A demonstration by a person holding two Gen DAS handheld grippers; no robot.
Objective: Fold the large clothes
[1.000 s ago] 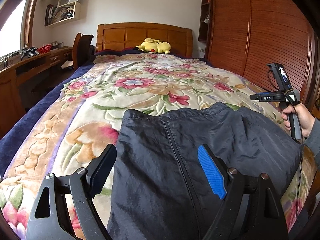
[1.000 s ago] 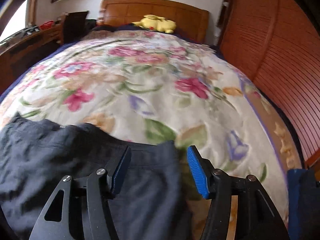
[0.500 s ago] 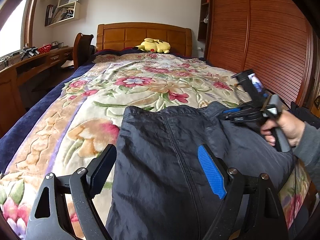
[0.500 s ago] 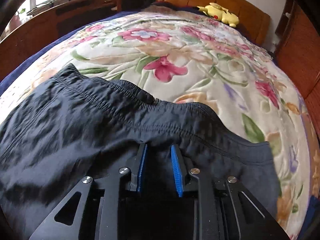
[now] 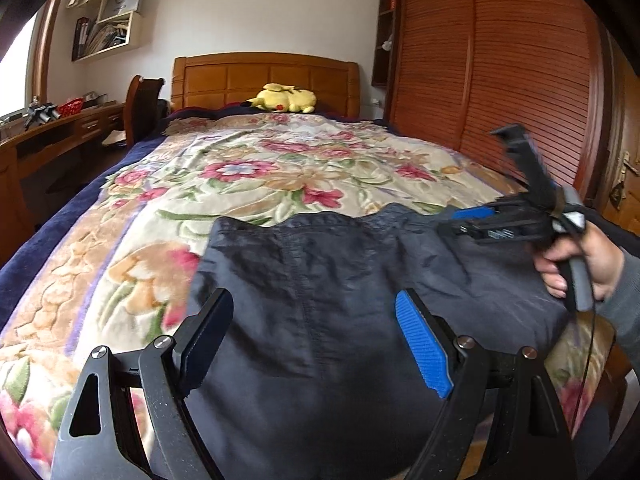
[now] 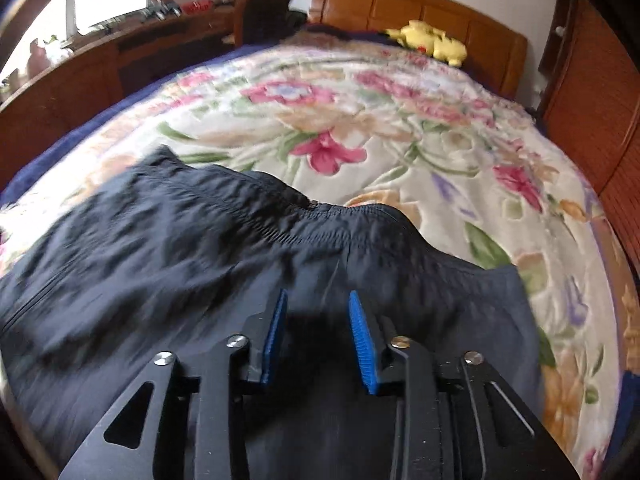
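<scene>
Comparing with a second ago, the right gripper (image 6: 318, 334) has been swung in from beside the bed to low over the dark trousers (image 5: 360, 300), near their waistband. Its jaws were pinched nearly shut half a second back and have just been opening again; they're now parted to a middling gap, with cloth seen under them but nothing pressed between the blue pads (image 6: 362, 340). In the left view it's seen at the right, held in a hand (image 5: 580, 264) with a grey sleeve. The left gripper (image 5: 316, 344) is held wide, same as before, hovering over the trousers with nothing clamped.

The trousers are spread flat on the near end of the bed, waistband toward the headboard (image 5: 264, 80), pretty much unmoved.

Room-wise: a floral blanket (image 5: 260, 168) is laid over the bed, a yellow plush toy (image 5: 282, 98) is parked by the headboard, a wooden desk (image 5: 48, 140) is at the left under wall shelves (image 5: 108, 24), and a slatted wooden wardrobe (image 5: 500, 72) is along the right.
</scene>
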